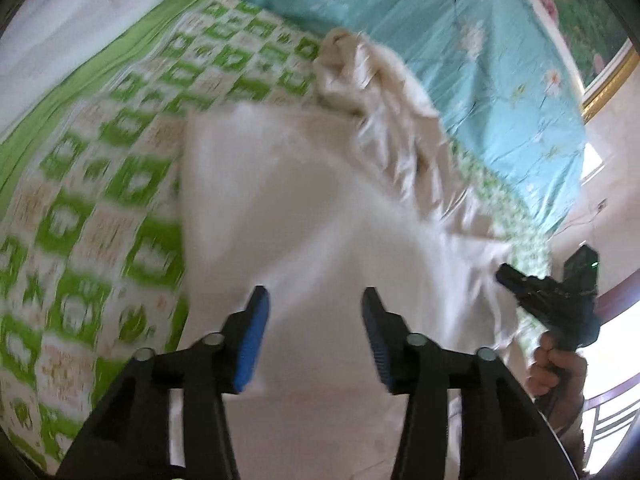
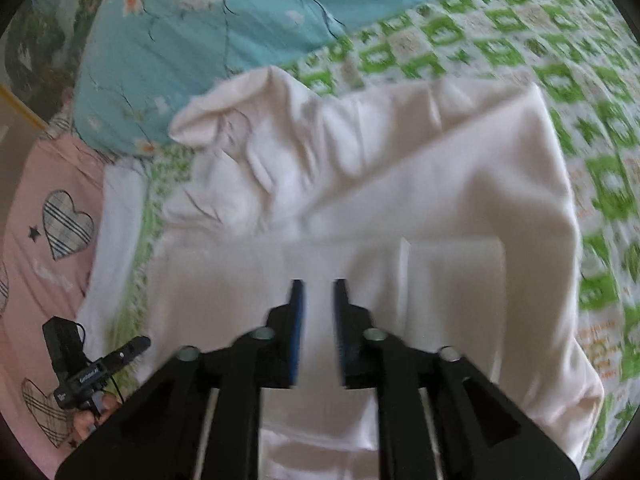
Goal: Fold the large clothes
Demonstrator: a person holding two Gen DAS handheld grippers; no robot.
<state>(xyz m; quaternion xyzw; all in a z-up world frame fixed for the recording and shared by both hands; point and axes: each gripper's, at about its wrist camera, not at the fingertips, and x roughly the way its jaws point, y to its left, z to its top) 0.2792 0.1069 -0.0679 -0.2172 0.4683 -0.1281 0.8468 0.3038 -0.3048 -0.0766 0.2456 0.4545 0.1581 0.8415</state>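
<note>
A large white garment [image 1: 304, 200] lies partly folded on a bed with a green and white checked sheet [image 1: 100, 184]; its far part is bunched up near a teal floral quilt [image 1: 460, 40]. My left gripper [image 1: 314, 312] is open and empty, hovering over the flat folded part. My right gripper [image 2: 319, 300] is open with a narrow gap, empty, above the same garment [image 2: 400, 184]. The right gripper also shows in the left wrist view [image 1: 548, 292], and the left gripper in the right wrist view [image 2: 100, 364]. Both views are motion-blurred.
A pink sheet with heart patches [image 2: 44, 240] lies at the left of the right wrist view. A gold-framed picture [image 1: 608, 76] hangs on the wall beyond the bed. The checked sheet [image 2: 580, 120] spreads to the right of the garment.
</note>
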